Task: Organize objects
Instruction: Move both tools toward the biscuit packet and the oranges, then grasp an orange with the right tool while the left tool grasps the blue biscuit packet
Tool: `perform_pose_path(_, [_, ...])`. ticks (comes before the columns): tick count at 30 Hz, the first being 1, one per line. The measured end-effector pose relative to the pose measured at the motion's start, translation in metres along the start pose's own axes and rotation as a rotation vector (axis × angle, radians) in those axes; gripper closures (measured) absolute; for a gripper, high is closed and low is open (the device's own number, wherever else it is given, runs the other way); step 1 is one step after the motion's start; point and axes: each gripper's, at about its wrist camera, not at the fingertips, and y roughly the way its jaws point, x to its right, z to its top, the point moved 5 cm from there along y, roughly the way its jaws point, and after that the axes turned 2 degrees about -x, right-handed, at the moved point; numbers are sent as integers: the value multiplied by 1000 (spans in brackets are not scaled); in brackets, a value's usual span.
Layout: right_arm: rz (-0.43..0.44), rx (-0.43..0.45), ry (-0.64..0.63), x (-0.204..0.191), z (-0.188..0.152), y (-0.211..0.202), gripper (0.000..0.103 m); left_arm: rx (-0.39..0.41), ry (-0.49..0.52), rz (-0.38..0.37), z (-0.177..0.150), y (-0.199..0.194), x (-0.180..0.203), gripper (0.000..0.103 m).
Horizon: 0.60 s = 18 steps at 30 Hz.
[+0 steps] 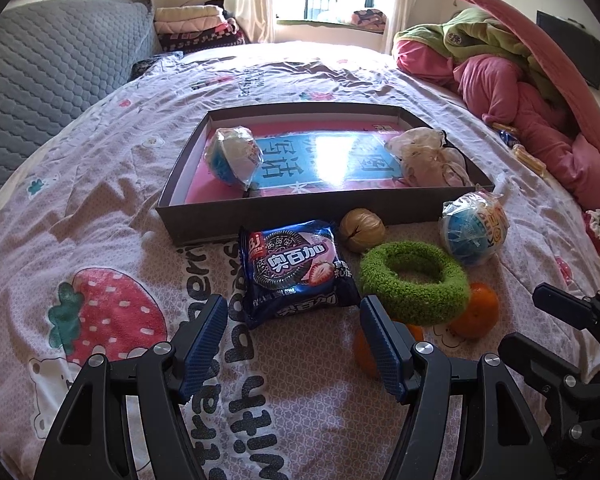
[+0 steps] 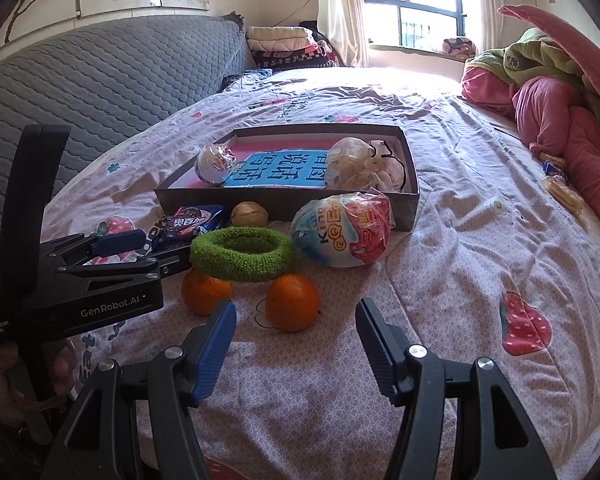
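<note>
Task is judged partly done. Two items are already seen inside the shallow cardboard box (image 1: 172, 184): a wrapped toy egg (image 1: 233, 156) at its left end and a crumpled plastic bag (image 1: 428, 156) at its right end. Rest of the box floor is bare.

Still left on the bedsheet (image 1: 100, 208), in front of the box's near wall:
- cookie packet (image 1: 296, 268), dark blue, lying flat, just below the box wall
- walnut (image 1: 362, 230), touching or nearly touching the box wall; exact contact cannot be told
- green fuzzy ring (image 1: 414, 282), resting partly over the two oranges
- second wrapped egg (image 2: 342, 230), by the box's near right corner
- near orange (image 2: 292, 302) and far orange (image 2: 204, 292), closest to the grippers

So six pieces are counted outside, two inside.

Left gripper (image 1: 292, 336): released, jaws spread wide, nothing between the pads; it is aimed at the cookie packet, whose near edge lies just ahead of the fingertips. Packet is likely the next pick for this side.

Right gripper (image 2: 296, 334): also released and empty, jaws apart, lined up on the near orange, which sits just ahead of the gap. No contact is visible on either side.

Risk noted: the ring may get dragged if an orange is pulled from under it.
</note>
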Motion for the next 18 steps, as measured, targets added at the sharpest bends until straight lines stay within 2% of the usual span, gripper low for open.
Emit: perform_pose_path(18, [-1, -31, -3, -2, -4, 22, 41, -18, -72, 3, 17, 16, -4, 32])
